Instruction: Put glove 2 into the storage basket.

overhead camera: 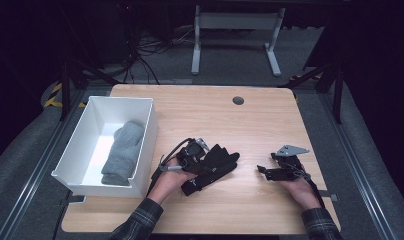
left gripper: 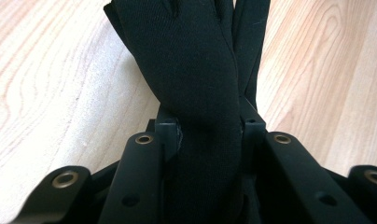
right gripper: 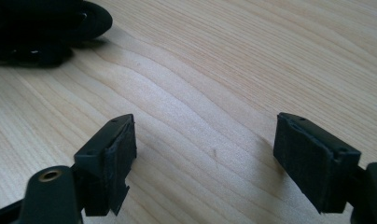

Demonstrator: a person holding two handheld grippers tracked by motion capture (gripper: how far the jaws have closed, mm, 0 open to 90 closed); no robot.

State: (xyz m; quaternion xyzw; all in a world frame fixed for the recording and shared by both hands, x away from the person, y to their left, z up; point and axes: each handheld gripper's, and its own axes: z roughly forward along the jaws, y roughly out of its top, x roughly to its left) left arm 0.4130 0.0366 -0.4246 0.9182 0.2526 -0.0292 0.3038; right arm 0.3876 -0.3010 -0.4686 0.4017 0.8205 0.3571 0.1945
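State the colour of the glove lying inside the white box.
Grey. The glove in the white box shows best in the high view.

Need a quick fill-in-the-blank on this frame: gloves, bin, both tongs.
1. The left tongs are shut on a ____ glove.
2. The grey gloves lie inside the white ____.
3. The right tongs are ____, with bare table between them.
Missing words: black; bin; open

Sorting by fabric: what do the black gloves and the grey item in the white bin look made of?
Black gloves: smooth, matte stretch knit, probably synthetic; fine weave shows. Grey folded item in the white bin: soft fuzzy knit, perhaps wool or fleece.
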